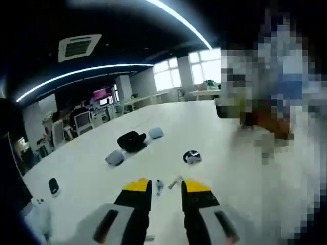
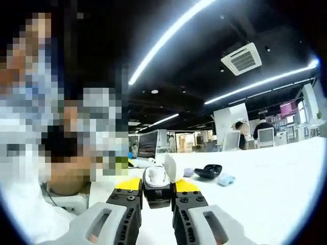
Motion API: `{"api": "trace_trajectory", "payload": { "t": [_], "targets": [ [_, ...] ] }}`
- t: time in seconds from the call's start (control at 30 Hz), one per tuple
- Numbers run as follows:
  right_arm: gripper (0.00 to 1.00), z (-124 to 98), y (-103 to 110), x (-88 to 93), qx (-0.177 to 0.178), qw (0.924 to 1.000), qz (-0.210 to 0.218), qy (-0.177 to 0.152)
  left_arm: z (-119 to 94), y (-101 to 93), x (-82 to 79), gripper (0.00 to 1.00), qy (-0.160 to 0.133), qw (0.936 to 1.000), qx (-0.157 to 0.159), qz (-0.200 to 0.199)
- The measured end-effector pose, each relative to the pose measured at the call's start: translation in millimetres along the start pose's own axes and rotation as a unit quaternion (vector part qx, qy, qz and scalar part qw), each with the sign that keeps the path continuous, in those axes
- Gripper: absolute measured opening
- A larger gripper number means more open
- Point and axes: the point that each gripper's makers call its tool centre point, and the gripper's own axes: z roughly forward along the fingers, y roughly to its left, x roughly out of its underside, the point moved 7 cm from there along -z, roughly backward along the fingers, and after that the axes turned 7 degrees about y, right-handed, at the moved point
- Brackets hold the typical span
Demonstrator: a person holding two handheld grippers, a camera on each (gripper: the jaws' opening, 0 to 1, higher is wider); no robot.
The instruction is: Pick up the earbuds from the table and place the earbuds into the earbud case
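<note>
Earbuds, small white (image 1: pixel 175 181), are lying ahead of your spread left claw (image 1: pixel 166 191); right claw (image 2: pixel 156 191) is pinching the open white earbud case (image 2: pixel 156 179). Descend, pinch one.

Big white table (image 1: pixel 219 153) carried everything. Two white earbuds (image 1: pixel 167 184) lay close together near its front edge, a small round black-and-white case (image 1: pixel 191 156) at their 1 o'clock. At 11 o'clock sat a black pouch (image 1: pixel 131 141) flanked by two pale blue-grey pieces (image 1: pixel 115 158), and a little dark item (image 1: pixel 53 186) sat way off at 9.
</note>
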Motion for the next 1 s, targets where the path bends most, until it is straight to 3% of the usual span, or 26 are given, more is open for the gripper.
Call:
{"api": "trace_trajectory", "payload": {
  "t": [0.1, 0.23, 0.33, 0.4, 0.47, 0.57, 0.63, 0.77, 0.83, 0.93, 1.0],
  "targets": [
    [0.2, 0.2, -0.5, -0.5, 0.001, 1.0, -0.004, 0.002, 9.4, -1.8, -7.8, 0.25, 0.062, 0.9966, 0.004, 0.055],
    [0.2, 0.5, -0.7, 1.6, 0.004, 0.9999, -0.008, 0.006, 23.0, -12.2, -17.0, 0.25, 0.13, 0.9868, 0.011, 0.096],
    [0.2, -0.2, -2.5, 1.6, 0.005, 1.0, -0.006, 0.005, 30.3, -21.2, -22.7, 0.22, 0.173, 0.9817, -0.001, 0.079],
    [0.2, -0.8, -3.1, 1.7, 0.005, 1.0, -0.005, 0.005, 33.9, -25.0, -28.6, 0.19, 0.2, 0.9784, -0.046, 0.023],
    [0.2, -1.0, -3.2, 1.7, 0.004, 1.0, -0.003, 0.004, 39.8, -39.2, -32.1, 0.2, 0.197, 0.9797, -0.037, 0.001],
    [0.2, -1.4, -3.7, 1.8, 0.004, 1.0, -0.003, 0.004, 52.1, -51.2, -32.3, 0.2, 0.192, 0.9802, -0.049, 0.01],
    [0.2, -2.1, -3.7, 1.5, 0.004, 1.0, -0.002, 0.002, 59.1, -48.3, -31.1, 0.2, 0.182, 0.979, -0.088, 0.029],
    [0.2, -2.3, -4.8, 1.3, 0.003, 1.0, 0.001, 0.001, 73.2, -50.5, -21.6, 0.2, 0.181, 0.9785, -0.096, 0.02],
    [0.2, -2.3, -5.0, 1.5, 0.003, 1.0, 0.0, 0.002, 75.7, -47.2, -15.7, 0.2, 0.196, 0.973, -0.118, 0.031],
    [0.2, -2.2, -5.6, 1.3, 0.002, 1.0, 0.001, 0.002, 79.3, -44.3, -12.2, 0.2, 0.195, 0.9734, -0.118, 0.023],
    [0.2, -2.1, -5.3, 1.4, 0.002, 1.0, 0.0, 0.003, 81.4, -44.5, -13.0, 0.2, 0.181, 0.9774, -0.108, 0.0]
  ]
}}
